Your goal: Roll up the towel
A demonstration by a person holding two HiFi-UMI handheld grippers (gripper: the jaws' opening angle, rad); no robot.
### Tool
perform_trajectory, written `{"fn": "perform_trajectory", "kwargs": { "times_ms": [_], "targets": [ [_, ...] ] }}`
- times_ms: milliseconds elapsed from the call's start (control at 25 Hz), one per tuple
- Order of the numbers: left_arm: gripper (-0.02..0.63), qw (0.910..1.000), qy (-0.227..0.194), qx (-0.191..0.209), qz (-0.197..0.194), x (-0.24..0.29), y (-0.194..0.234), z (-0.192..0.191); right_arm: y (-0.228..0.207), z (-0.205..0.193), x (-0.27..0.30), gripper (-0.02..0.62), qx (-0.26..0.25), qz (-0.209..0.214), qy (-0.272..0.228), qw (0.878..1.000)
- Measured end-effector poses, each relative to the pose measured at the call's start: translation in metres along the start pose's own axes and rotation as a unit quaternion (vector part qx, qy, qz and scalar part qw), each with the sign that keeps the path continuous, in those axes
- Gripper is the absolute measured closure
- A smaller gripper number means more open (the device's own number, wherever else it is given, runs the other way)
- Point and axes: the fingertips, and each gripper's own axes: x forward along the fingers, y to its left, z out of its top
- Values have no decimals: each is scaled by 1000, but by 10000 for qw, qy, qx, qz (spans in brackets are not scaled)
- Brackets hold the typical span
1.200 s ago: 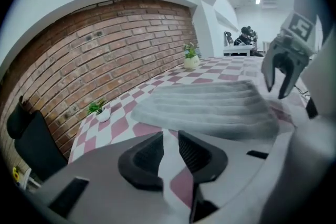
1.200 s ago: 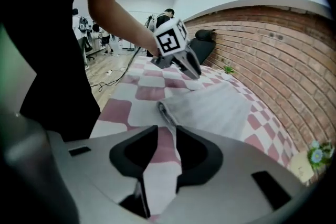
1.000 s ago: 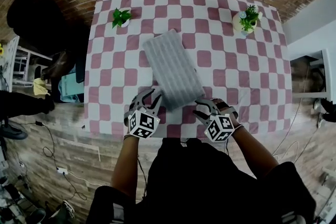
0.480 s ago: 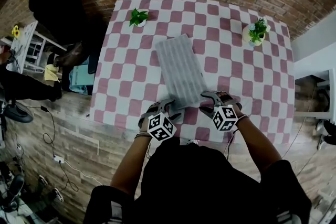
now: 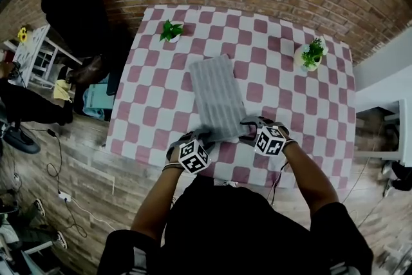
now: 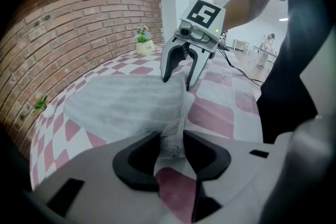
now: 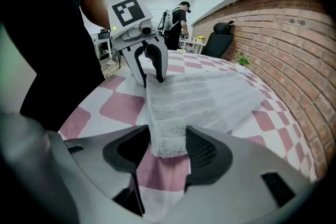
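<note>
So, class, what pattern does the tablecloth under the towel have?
The tablecloth is a pink-and-white check, clearest in the head view.

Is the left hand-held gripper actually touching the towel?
Touching. The left gripper view shows the towel bunched between the pads of the left hand-held gripper, both pressing it; its jaws have just been closing.

A pink-and-white checked tabletop [image 5: 283,77] holds a grey towel [image 5: 217,96] at centre, a potted plant [image 5: 170,30] upper left, and a second potted plant [image 5: 311,53] upper right.
</note>
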Motion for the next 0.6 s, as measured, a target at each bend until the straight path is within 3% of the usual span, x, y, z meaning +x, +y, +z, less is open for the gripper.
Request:
{"fn": "perform_trajectory", "kwargs": {
  "times_ms": [80,320,440,600],
  "targets": [
    [494,10000,-22,25,45,0,5,0,-4,0,-1,410,56,-48,-91,9999],
    [520,9998,12,185,79,-2,2,-1,0,0,-4,485,-3,-195,-41,9998],
    [525,9998,38,206,10,-6,-8,-3,14,2,-8,493,-79,-54,4,10000],
    [528,9992,57,172,-367,-14,-35,-8,49,1,-16,499,-15,307,-50,9995]
  ]
}}
